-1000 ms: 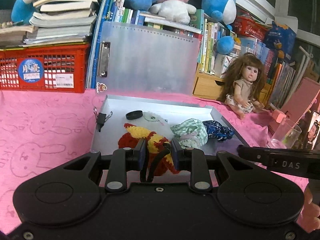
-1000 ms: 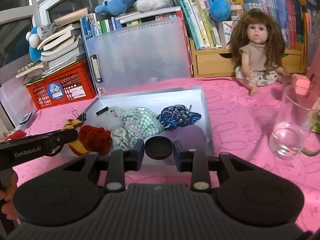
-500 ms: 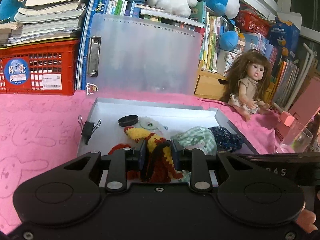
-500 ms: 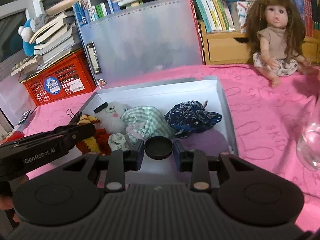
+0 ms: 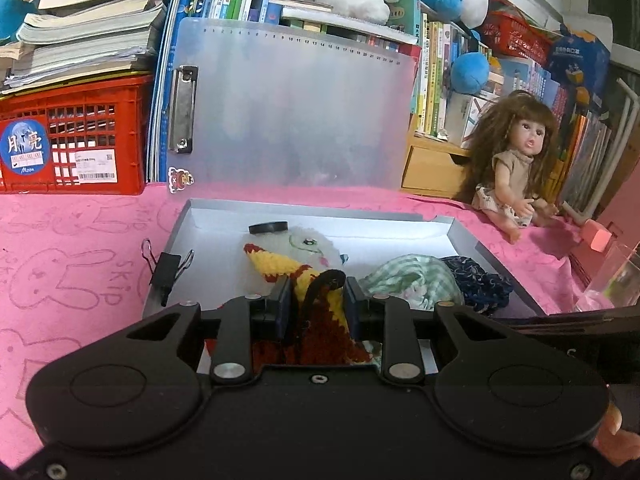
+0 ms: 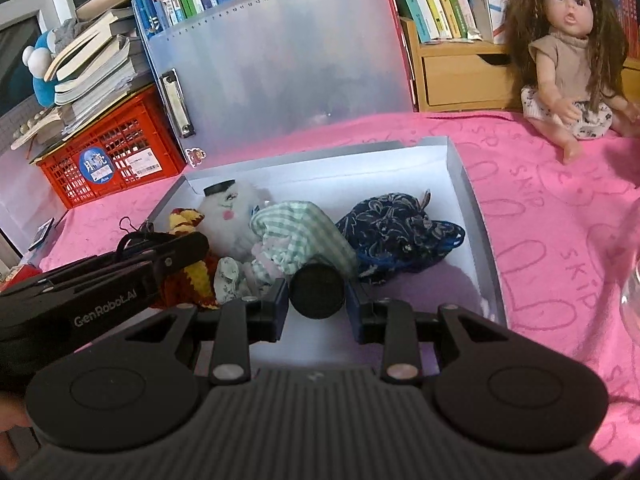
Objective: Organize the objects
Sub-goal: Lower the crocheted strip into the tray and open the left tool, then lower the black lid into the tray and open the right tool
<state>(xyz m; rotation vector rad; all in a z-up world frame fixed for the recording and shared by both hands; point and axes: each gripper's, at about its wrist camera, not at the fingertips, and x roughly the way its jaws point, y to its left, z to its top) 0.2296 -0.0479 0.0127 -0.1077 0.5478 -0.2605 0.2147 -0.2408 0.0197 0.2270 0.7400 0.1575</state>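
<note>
An open grey box [image 5: 460, 232] lies on the pink cloth, its translucent lid standing behind it. My left gripper [image 5: 316, 300] is shut on a red and yellow knitted toy [image 5: 280, 264], low over the box's near left part. The right gripper [image 6: 317, 300] is shut on a black round cap [image 6: 317, 296] above the box [image 6: 476, 216], near its front edge. Inside lie a white fluffy toy [image 6: 232, 208], a green checked pouch [image 6: 304, 228], a dark blue patterned pouch [image 6: 396, 228] and a second small black cap [image 5: 269, 227]. The left gripper [image 6: 192, 244] comes in from the left in the right wrist view.
A black binder clip [image 5: 168, 268] hangs on the box's left rim. A doll [image 6: 568, 52] sits at the back right before a wooden drawer and books. A red crate [image 5: 72, 140] stacked with books stands back left. A clear glass [image 5: 616, 276] is at the right.
Both grippers have moved forward and down toward the box, each still holding its object. The black cap now sits tilted between the right gripper's fingers.
</note>
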